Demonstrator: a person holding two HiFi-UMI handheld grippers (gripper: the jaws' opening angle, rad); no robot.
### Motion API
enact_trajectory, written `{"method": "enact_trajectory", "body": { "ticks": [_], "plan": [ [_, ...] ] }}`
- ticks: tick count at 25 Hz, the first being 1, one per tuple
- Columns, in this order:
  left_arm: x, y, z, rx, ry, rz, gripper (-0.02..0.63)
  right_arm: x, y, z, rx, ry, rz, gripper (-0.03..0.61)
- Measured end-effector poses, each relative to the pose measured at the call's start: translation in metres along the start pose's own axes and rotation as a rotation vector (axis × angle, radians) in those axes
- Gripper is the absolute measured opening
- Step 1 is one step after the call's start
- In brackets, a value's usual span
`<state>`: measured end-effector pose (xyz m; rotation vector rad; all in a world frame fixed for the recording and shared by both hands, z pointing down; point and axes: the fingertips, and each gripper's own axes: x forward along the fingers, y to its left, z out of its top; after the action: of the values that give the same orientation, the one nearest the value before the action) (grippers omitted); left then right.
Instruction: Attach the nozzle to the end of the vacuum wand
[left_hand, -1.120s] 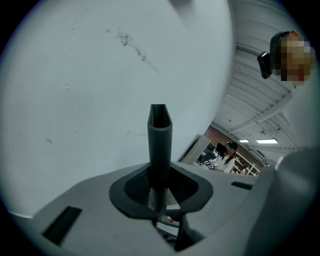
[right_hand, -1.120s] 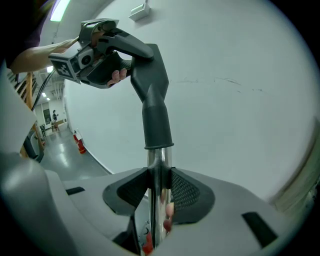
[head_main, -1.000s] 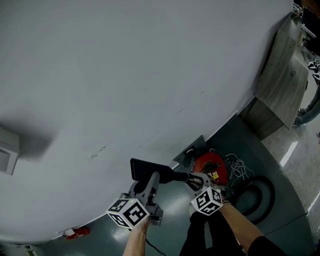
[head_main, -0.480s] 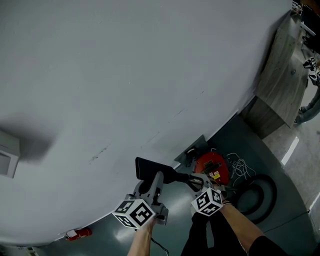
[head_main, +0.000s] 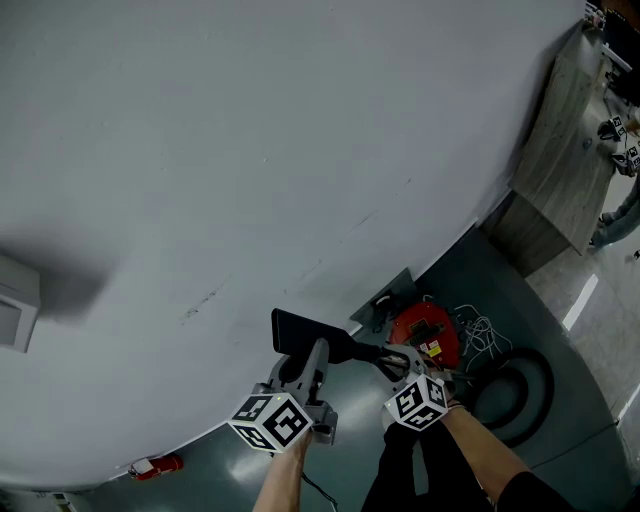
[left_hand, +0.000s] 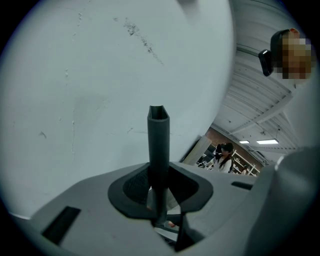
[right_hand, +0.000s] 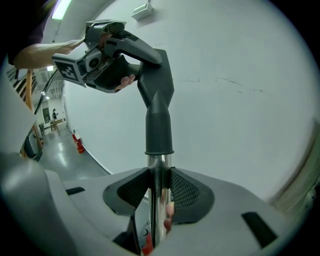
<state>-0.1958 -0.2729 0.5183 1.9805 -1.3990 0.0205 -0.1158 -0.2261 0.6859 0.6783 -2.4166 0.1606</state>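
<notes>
The nozzle (right_hand: 159, 120) is held in the air in front of a grey wall (head_main: 250, 150), above the floor (head_main: 345, 440). Its round collar is sleeved over the top end of the chrome wand (right_hand: 158, 167). In the right gripper view, collar and wand stand in one straight line, with no gap at the collar's lower rim.

The left tongs (left_hand: 160, 189) are closed on the nozzle's flat body, which stands edge-on between the pads. The right tongs (right_hand: 160, 200) are closed on the wand just below the collar, with the pads pressed to the tube on both sides.

Progress: the two parts appear to be joined, so the main step is judged done or very nearly done. Whether the collar is pushed fully home cannot be told. The remaining work is judged to be a final push to seat the collar, if needed, followed by release of both tongs.

The red vacuum cleaner (head_main: 424, 336) and its coiled black hose (head_main: 522, 388) sit on the floor beyond the right tongs.
</notes>
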Motion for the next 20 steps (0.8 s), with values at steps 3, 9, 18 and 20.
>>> {"method": "enact_trajectory", "body": {
  "ticks": [3,9,18,20],
  "plan": [
    [0.001,-0.001,-0.001,0.043,-0.007,-0.012,0.090,0.001,0.000,0.000,0.002,-0.010,0.002,0.146],
    [0.002,0.000,-0.006,0.059,0.018,-0.024,0.157,0.001,0.000,-0.001,0.022,-0.016,0.004,0.147],
    [-0.002,0.004,-0.017,0.046,0.033,-0.023,0.164,-0.001,0.003,-0.001,0.014,-0.013,0.021,0.153],
    [-0.006,0.004,-0.021,0.040,0.037,-0.020,0.164,-0.007,0.002,-0.001,0.024,-0.016,0.017,0.155]
  ]
}}
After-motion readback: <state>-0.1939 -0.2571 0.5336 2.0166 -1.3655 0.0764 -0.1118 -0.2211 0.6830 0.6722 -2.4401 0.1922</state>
